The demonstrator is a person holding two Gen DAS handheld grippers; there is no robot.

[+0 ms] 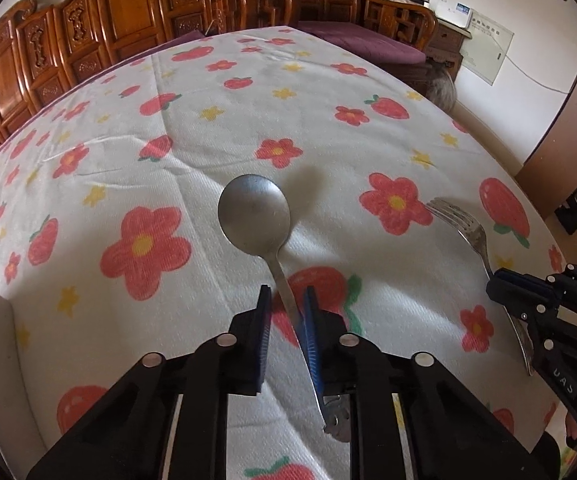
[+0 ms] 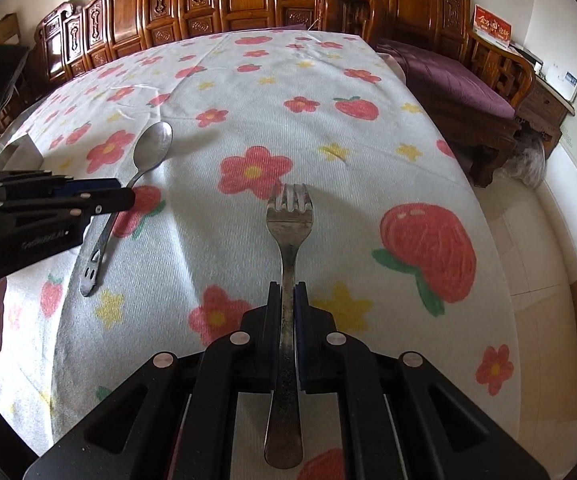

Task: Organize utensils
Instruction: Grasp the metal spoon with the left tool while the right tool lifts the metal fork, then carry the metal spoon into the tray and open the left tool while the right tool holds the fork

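A flowered cloth (image 1: 216, 92) covers the table. On it, the left gripper (image 1: 287, 296) has its jaws around the spoon (image 1: 253, 216) handle, a gap on one side. Right of the spoon, the right gripper (image 2: 288, 290) clamps the fork (image 2: 289, 220) handle.

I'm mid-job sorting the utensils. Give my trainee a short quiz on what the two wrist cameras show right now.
1. True or false: the right tongs are shut on the fork handle.
2. Which utensil's handle lies between the left tongs? A knife, B spoon, C chopsticks.
3. Fill in: in the right wrist view, the spoon lies to the fork's ____.
Key: 1 true; 2 B; 3 left.
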